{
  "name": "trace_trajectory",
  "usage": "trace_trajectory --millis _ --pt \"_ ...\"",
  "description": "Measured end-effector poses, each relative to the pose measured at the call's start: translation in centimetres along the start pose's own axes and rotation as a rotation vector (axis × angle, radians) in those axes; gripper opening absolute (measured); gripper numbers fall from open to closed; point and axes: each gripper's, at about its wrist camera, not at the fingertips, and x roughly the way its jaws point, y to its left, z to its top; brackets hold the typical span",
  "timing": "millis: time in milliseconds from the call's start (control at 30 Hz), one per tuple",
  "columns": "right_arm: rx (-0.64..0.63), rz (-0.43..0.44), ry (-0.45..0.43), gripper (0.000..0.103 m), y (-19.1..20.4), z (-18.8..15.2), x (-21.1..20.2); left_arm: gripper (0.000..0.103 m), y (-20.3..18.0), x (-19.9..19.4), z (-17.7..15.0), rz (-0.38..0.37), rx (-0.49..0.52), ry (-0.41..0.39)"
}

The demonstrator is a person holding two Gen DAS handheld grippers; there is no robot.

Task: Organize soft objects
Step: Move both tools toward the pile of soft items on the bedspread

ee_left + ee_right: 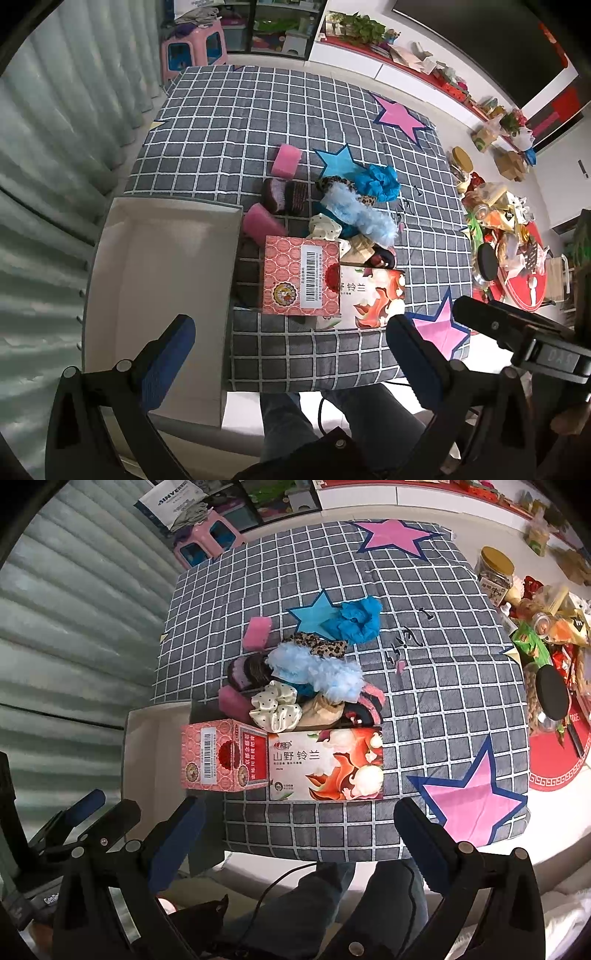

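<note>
Nearest the lens, the blue-padded fingers of the left gripper point(291, 354) are held wide apart with nothing between them, above the near edge of the grey checked quilt with star patches point(332, 354). The right gripper point(299, 834) is likewise spread and empty, hovering at the same near edge.

Just ahead of both grippers, a pink patterned carton with a barcode label point(301, 277) and a flat floral tissue box point(327, 764) are seen side by side. Beyond these lies the heap of soft things: a fluffy light-blue scrunchie point(317, 672), a cream polka-dot satin scrunchie point(275, 705), a leopard-print band point(321, 644), a crumpled blue fabric piece point(360, 620) and pink sponge blocks point(286, 158). An open white cardboard tray point(166, 258) is set forward and to the left of the left gripper, and appears empty.

Sorting is judged not yet begun; the approach step seems to be in hand. A reach over the two boxes would next be called for, with the fingers closed lightly on one loose item at the heap's edge so that its neighbours are not dragged along.
</note>
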Motion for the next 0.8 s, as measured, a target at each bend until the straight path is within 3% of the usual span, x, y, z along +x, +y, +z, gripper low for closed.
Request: trace_trajectory --millis 533,800 --pt "-0.001 -0.008 -0.004 0.103 0.4 -0.8 0.2 0.103 1.6 -0.3 -0.6 -0.005 -0.028 -0.002" --pt "0.01 -0.04 0.01 0.103 -1.1 -1.2 1.1 0.103 1.4 1.3 -0.8 0.022 -0.014 0.047"
